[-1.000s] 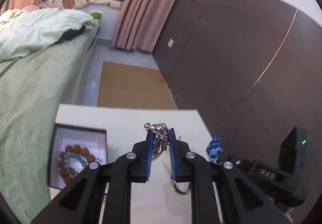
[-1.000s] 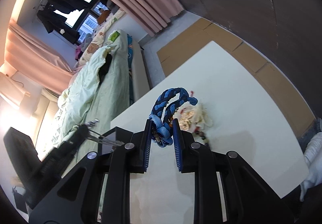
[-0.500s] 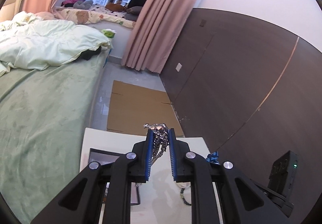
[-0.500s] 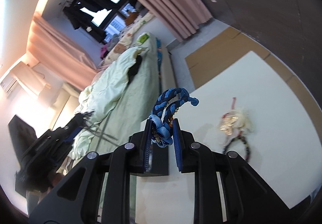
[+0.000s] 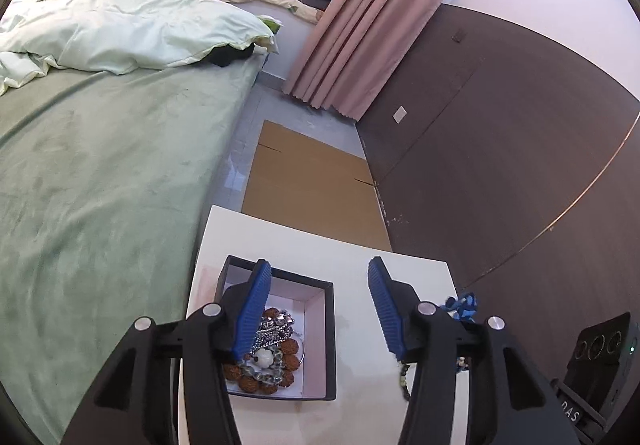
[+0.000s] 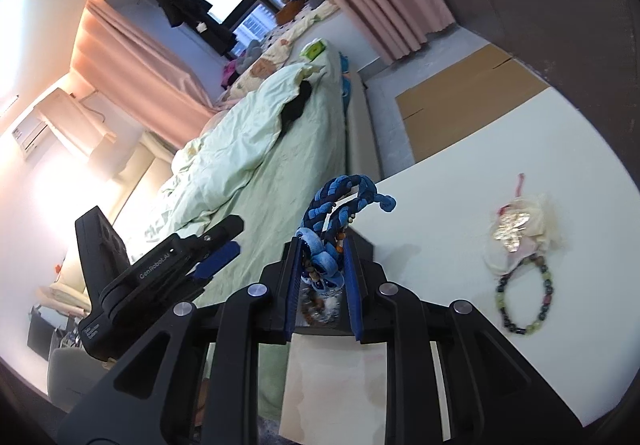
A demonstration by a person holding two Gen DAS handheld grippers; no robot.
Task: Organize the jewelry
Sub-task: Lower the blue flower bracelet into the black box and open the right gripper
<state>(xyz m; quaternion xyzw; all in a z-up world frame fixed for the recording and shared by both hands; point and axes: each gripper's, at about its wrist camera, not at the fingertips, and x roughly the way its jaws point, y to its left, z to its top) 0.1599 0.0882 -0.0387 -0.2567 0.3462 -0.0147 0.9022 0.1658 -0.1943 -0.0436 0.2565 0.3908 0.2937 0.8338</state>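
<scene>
White table (image 5: 352, 265): left gripper (image 5: 316, 309) just sprang open, empty, above the box (image 5: 320, 341) of beads; right gripper (image 6: 320, 277) pinches one blue braided bracelet (image 6: 340, 201).

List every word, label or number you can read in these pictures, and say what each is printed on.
"GenRobot.AI": on the side of the left gripper, right wrist view.
"DAS": partial letters on the right gripper's body, left wrist view.
A small label lower on the left gripper's body: too small to read.
</scene>
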